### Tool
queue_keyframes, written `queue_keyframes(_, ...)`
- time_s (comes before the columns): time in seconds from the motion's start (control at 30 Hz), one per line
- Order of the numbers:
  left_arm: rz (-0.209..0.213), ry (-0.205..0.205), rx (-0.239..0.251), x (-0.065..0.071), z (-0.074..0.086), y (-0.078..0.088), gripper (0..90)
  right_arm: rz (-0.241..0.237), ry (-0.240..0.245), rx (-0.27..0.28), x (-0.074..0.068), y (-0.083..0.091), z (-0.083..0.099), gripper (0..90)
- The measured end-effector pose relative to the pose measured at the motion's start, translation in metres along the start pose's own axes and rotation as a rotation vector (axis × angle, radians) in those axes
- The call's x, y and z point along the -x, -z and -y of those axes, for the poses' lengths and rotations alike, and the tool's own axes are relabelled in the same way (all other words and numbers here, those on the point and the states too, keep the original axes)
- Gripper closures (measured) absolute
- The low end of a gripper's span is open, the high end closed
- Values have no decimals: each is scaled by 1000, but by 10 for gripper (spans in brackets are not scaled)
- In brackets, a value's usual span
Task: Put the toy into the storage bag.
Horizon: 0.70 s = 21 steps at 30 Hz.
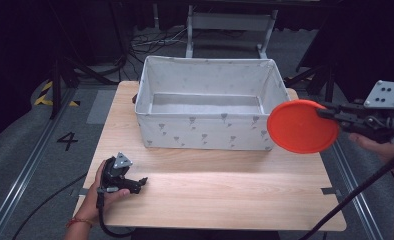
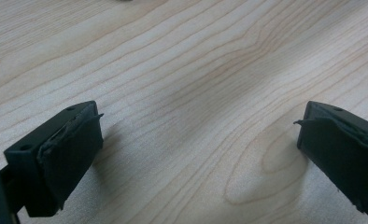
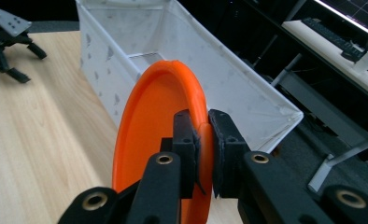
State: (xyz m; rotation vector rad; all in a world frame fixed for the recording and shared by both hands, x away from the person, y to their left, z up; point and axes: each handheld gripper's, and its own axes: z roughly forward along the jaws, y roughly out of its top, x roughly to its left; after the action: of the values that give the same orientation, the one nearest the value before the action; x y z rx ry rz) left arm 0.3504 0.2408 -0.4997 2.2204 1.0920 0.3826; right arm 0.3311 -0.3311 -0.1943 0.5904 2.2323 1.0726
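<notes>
- My right gripper (image 1: 329, 114) is clamped on the rim of a smooth round orange disc (image 1: 302, 126), held off the desk's right edge.
- Just left of it, a white fabric bin (image 1: 205, 131) with grey print.
- My left gripper (image 1: 142, 181) rests wide apart on the pale wood-grain desk (image 1: 225, 195).

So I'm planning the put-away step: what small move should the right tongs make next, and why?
Probably carry the round orange plastic plate leftward over the white fabric storage box. The right tongs are shut on the plate's rim, held beside the box's right end, and the box looks empty.
</notes>
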Motion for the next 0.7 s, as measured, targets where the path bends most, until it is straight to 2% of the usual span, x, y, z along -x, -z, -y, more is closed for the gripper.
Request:
queue_keyframes(0.33, 1, 1, -1, 0, 0, 0, 5, 31, -10, 16, 21, -12, -24, 820)
queue_keyframes(0.5, 1, 2, -1, 0, 0, 0, 5, 49, -7, 4, 31, -21, -33, 820)
queue_keyframes(0.7, 2, 1, -1, 0, 0, 0, 5, 50, 2, 15, 40, -33, -44, 820)
